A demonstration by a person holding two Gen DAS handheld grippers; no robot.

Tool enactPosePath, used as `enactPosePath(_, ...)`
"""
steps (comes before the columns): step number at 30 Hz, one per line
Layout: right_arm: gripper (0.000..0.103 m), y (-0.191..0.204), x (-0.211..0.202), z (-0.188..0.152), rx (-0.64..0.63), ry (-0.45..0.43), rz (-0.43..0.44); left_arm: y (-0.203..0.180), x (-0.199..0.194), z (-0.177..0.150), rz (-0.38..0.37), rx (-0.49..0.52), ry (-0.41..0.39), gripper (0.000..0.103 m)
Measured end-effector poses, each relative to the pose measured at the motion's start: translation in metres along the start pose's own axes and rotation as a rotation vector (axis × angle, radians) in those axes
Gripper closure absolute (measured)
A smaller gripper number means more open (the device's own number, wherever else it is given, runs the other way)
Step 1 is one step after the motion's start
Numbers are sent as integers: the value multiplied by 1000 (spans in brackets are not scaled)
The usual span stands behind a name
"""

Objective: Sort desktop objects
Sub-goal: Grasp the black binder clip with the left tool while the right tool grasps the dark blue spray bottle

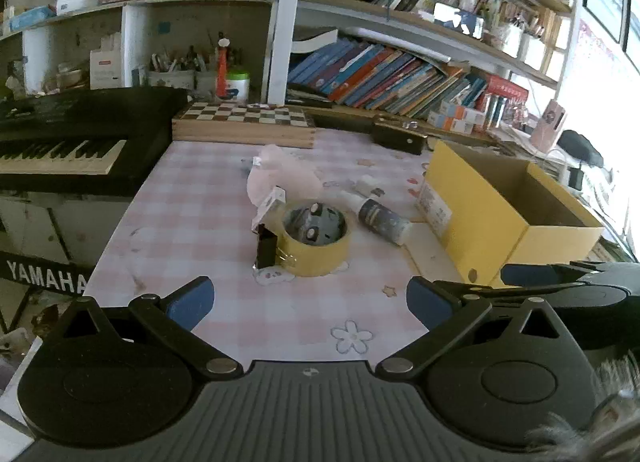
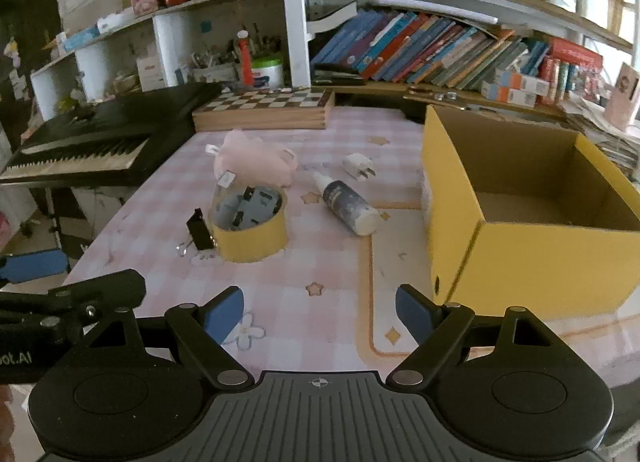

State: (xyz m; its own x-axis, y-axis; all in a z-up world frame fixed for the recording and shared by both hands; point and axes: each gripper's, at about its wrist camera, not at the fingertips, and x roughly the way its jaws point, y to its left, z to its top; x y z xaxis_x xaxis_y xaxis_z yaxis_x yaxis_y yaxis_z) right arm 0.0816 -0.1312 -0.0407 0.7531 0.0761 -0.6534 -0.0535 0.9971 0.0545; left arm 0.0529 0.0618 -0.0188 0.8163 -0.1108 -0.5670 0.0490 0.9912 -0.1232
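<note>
A yellow tape roll [image 1: 316, 242] [image 2: 250, 227] stands mid-table with a grey toy car [image 1: 314, 223] [image 2: 252, 207] inside it. A black binder clip [image 1: 266, 248] [image 2: 200, 232] leans on its left side. Behind it lies a pink plush [image 1: 280, 175] [image 2: 252, 159]. A dark bottle with a white cap [image 1: 380, 217] [image 2: 348, 205] lies to the right, and a white plug [image 2: 358, 165] lies beyond it. An open yellow box [image 1: 492, 225] [image 2: 520, 229] stands at the right. My left gripper [image 1: 310, 302] and right gripper [image 2: 320, 316] are both open and empty, short of the objects.
A black keyboard [image 1: 68, 141] [image 2: 100, 137] borders the table's left side. A chessboard box [image 1: 244, 123] [image 2: 264, 107] lies at the back, under bookshelves. The right gripper shows at the right edge of the left wrist view [image 1: 568, 282].
</note>
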Motion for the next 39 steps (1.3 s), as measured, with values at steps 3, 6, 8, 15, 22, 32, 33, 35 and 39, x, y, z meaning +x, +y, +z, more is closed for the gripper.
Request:
enactPosePath(3,18,-3,10,7,-7,11,7,2,13,5,37,-18,17,0)
enactPosePath(6,18,-5,21,15,-13,17,12,5,29,10,63,-31,46,0)
enactPosePath(8,18,-6,29,21,-19,18,13,3,40,13,87,-21,76,0)
enactPosePath(15,18,-10,57,40,-43,36,30,5,64,24,99,-22,113,0)
enactPosePath(22,33,-12,81,58,-75,54,41,14,87,37,152,-51,138,6)
enactPosePath(32,39,-18,115,75,-91,112,35,24,136,40,157,-41,250,51)
enactPosePath(33,39,-19,119,77,-94,119,32,23,139,41,151,-33,251,51)
enactPosePath(35,39,-20,124,79,-96,131,25,20,145,41,149,-12,262,52)
enactPosePath(39,39,-22,136,84,-96,153,17,23,157,40,151,-6,304,68)
